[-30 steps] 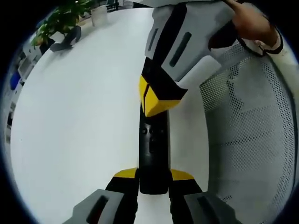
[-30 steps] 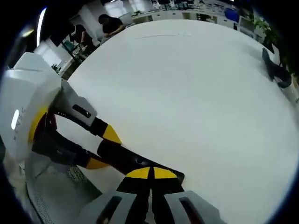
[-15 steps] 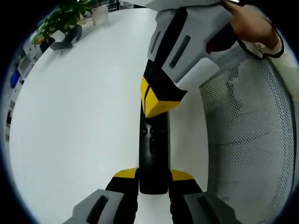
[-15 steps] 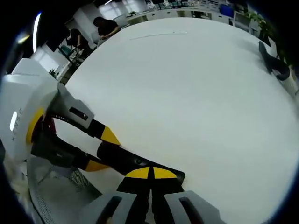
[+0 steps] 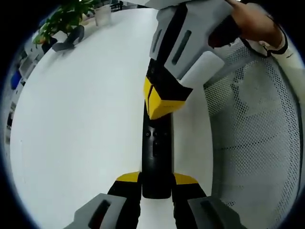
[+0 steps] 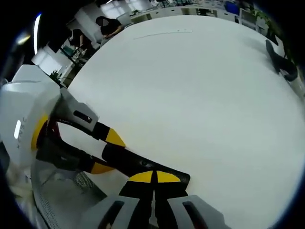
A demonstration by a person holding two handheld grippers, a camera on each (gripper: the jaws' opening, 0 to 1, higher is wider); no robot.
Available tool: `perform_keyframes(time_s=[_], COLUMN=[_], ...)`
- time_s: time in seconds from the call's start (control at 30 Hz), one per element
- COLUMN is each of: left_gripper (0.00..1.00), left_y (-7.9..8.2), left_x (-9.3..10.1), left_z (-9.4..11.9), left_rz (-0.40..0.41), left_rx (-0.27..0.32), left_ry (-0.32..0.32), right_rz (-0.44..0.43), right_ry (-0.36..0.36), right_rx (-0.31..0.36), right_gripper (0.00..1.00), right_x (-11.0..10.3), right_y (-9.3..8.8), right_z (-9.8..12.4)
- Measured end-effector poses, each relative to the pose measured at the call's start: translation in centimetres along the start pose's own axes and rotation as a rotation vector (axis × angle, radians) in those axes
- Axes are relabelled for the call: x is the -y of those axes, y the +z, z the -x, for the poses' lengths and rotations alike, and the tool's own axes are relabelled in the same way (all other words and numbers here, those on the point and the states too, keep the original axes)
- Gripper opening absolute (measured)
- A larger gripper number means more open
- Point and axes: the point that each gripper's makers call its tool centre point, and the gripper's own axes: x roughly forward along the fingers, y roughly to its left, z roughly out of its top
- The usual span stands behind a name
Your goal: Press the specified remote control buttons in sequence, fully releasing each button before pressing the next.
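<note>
In the left gripper view I found the left tongs at the bottom centre of the frame, their yellow-tipped jaws closed against both sides of the near end of the long black plastic remote control. The remote ran straight up the middle of the frame over the white round worktop, with small round buttons visible on its upper face. The right tongs entered from the upper right, jaws pressed together with no gap, their yellow tips resting on the far part of the remote. A person's hand gripped that tool at the upper right. A white perforated mesh chair occupied the right side of the frame. A green potted plant and a dark grey stand stood at the upper left.

In the right gripper view I saw the right tongs at the bottom centre, jaws together, tips on the remote control. The left tongs held the remote from the left of the frame. The worktop spread across the frame beyond them.
</note>
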Motion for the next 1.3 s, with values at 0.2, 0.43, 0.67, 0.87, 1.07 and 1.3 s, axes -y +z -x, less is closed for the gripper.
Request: perform_keyframes(time_s=[0.2, 0.43, 0.67, 0.87, 1.07, 1.3], left_gripper=[0.22, 0.22, 0.22, 0.22, 0.22, 0.22], left_y=[0.02, 0.01, 0.01, -0.01, 0.03, 0.04], left_x=[0.0, 0.01, -0.03, 0.04, 0.0, 0.0], left_z=[0.02, 0.01, 0.04, 0.01, 0.03, 0.04], left_rz=[0.003, 0.002, 0.014, 0.009, 0.006, 0.015], left_rx=[0.003, 0.005, 0.022, 0.041, 0.046, 0.045], left_ry=[0.001, 0.001, -0.013, 0.003, 0.001, 0.006], right_rz=[-0.006, -0.008, 0.007, -0.009, -0.007, 0.013], right_ry=[0.029, 0.029, 0.008, 0.007, 0.01, 0.016], right_rx=[0.001, -0.016, -0.029, -0.049, -0.033, -0.017], right_gripper=[0.0, 0.0, 0.0, 0.0, 0.0, 0.0], right_x=[-0.79, -0.67, -0.69, -0.6, -0.52, -0.67], right_y=[-0.06, -0.18, -0.23, -0.18, -0.22, -0.28], right_z=[-0.03, -0.16, -0.28, -0.34, -0.38, -0.24])
